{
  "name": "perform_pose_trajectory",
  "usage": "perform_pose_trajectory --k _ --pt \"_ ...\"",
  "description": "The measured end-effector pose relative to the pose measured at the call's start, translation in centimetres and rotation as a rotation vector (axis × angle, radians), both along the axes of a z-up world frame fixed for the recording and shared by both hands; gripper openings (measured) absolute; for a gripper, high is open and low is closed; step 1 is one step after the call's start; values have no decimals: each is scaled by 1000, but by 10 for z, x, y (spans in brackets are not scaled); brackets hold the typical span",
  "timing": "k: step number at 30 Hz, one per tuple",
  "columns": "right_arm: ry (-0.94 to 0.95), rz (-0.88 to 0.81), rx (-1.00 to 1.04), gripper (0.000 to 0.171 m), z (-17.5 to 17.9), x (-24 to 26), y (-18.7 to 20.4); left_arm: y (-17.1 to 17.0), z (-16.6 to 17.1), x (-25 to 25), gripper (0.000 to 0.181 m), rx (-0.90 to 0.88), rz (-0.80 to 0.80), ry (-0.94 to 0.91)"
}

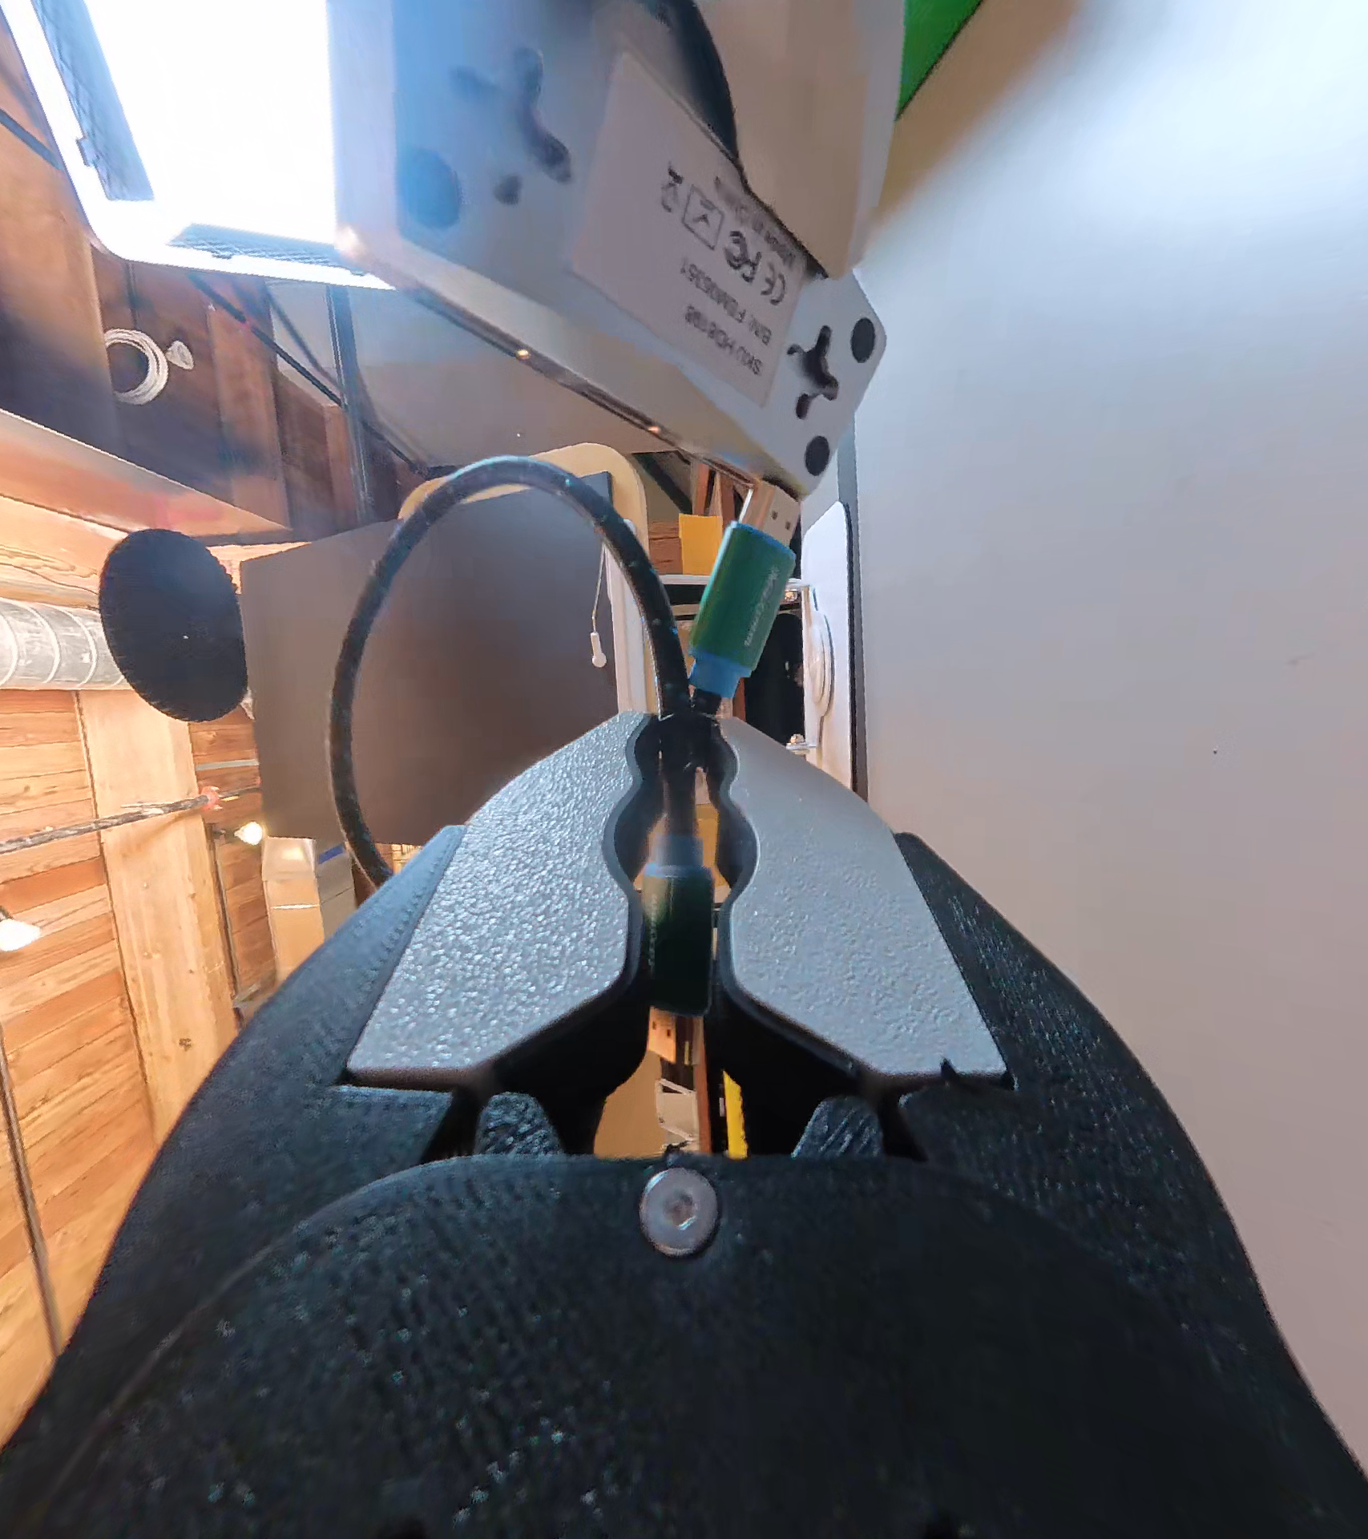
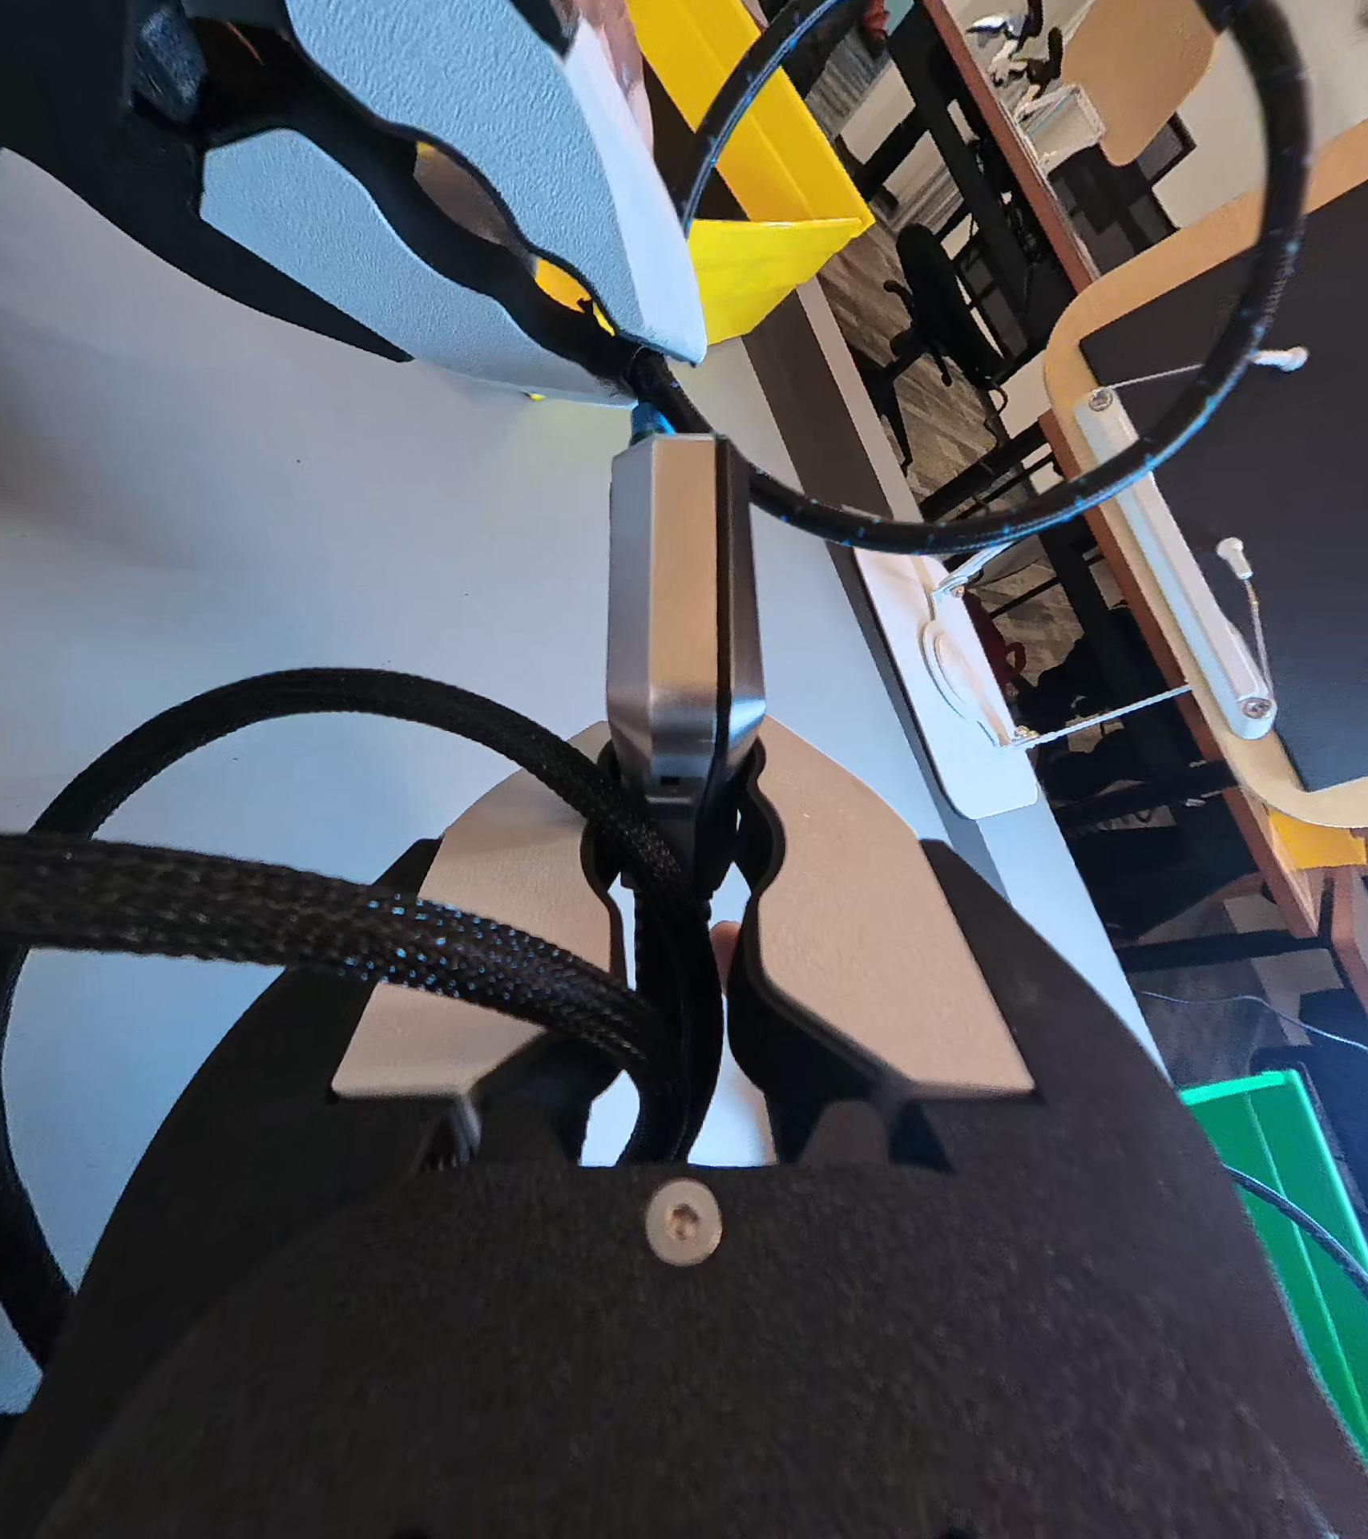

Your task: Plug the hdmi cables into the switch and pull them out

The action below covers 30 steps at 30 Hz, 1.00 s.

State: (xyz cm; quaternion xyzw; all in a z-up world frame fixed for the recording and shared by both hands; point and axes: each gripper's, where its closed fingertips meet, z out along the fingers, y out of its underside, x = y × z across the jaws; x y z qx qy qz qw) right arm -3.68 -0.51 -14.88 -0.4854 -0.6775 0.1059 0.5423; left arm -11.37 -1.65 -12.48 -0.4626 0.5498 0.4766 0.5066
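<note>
In the left wrist view, the left claw (image 1: 684, 741) is clamped on a thin black cable (image 1: 497, 491) right at the fingertips. Just past the tips the cable ends in a green plug (image 1: 738, 608) with a blue collar, whose metal tip points up at the corner of the switch (image 1: 622, 250); whether the tip touches the switch cannot be told. The switch is a pale grey box seen from its underside, with a label (image 1: 697, 241) and cross-shaped mounting slots. The cable curls back in a loop to the left of the claw, and a second green plug (image 1: 676, 941) hangs in the gap between the fingers, nearer the camera. A white surface (image 1: 1163, 666) fills the right side, and wooden walls (image 1: 39, 999) the left. In the right wrist view, the right claw (image 2: 684, 766) grips the near end of the switch (image 2: 676, 583), here seen edge-on as a slim silver slab standing out past the fingertips. A thick braided cable (image 2: 247, 916) runs from the switch's gripped end through the gap and loops off to the left. At the switch's far end sits the left claw (image 2: 639, 366), closed on the thin cable (image 2: 1246, 333), which sweeps round in a wide loop to the right. A yellow bin (image 2: 780, 225) lies behind it, over the white surface (image 2: 247, 541), and a green bin (image 2: 1313, 1207) at lower right.
</note>
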Motion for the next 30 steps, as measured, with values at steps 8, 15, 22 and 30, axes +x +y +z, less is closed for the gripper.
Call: perform_pose_trajectory --k 8,15,22,30 --pt "2 31 -27 23 -3 -4 -6 -1 3 -2 12 -17 23 -24" --pt "-10 25 -54 23 -7 -5 -8 2 1 -4 12 -34 62 -32" --pt "-11 -1 -127 23 -12 -5 -6 2 -2 -1 11 -68 108 -46" --pt "-22 27 -152 23 -20 -4 -7 -6 -12 9 12 -211 110 -172"
